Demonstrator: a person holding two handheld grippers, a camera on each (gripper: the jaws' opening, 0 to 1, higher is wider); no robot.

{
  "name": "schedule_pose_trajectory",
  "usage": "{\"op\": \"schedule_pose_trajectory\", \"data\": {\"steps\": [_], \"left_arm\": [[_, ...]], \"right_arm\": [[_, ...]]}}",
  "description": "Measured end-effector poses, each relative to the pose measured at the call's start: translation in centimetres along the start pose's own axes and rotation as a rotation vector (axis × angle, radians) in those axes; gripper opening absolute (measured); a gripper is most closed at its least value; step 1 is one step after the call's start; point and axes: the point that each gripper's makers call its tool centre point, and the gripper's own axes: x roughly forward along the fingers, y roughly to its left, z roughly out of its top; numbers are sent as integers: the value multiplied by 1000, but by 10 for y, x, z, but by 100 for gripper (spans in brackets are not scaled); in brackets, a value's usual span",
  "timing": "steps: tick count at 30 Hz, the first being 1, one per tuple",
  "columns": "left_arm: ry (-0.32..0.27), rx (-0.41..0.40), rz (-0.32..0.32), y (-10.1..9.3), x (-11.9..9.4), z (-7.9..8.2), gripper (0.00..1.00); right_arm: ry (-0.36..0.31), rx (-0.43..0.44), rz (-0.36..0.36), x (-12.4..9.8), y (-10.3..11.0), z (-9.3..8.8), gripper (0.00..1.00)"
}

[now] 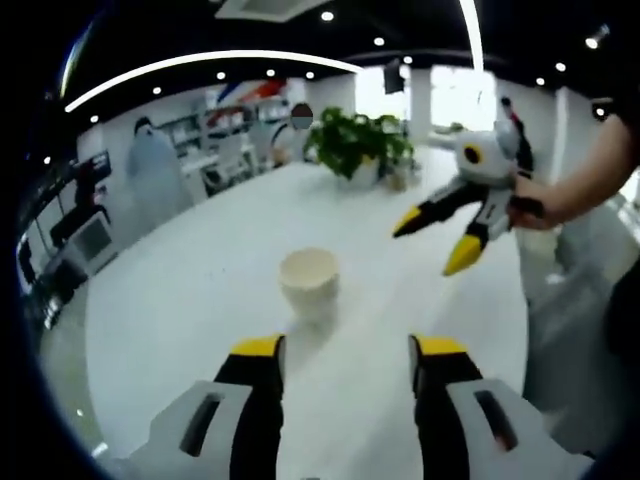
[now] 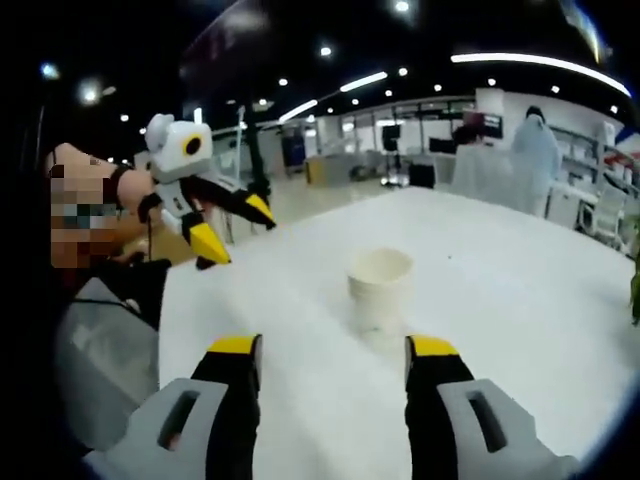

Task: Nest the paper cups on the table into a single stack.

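In the left gripper view, the left gripper (image 1: 345, 358) hung low over the white table (image 1: 180, 290) with jaws apart, nothing between them. Just ahead stood the paper cup (image 1: 309, 280), upright and alone. Farther right, the right gripper (image 1: 436, 240) hovered with jaws spread, and a potted plant (image 1: 357, 142) stood at the table's far end.

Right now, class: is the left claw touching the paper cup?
Apart. In the left gripper view, bare white table shows between the open left claw and the paper cup standing ahead of its tips.

Both the left gripper (image 1: 345, 362) and the right gripper (image 2: 333, 360) have grey bodies, black jaws and yellow tips.
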Motion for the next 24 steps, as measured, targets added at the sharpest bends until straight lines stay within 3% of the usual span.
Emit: {"op": "schedule_pose_trajectory", "data": {"steps": [3,7,11,14,24], "left_arm": [[-5,-4,4,-6,-7,-2,59],[-43,-16,29,-5,-16,-2,72],[-96,-52,81,-1,-27,1,97],[-112,-67,69,-5,-38,0,99],[-118,-64,71,-14,-55,-3,98]], "right_arm": [[1,17,-23,-6,5,1,75],[-6,-6,-41,-15,10,4,87],[17,-52,-62,-21,14,2,100],[1,-47,-44,-26,20,5,100],[-2,-38,-84,-39,22,3,100]]}}
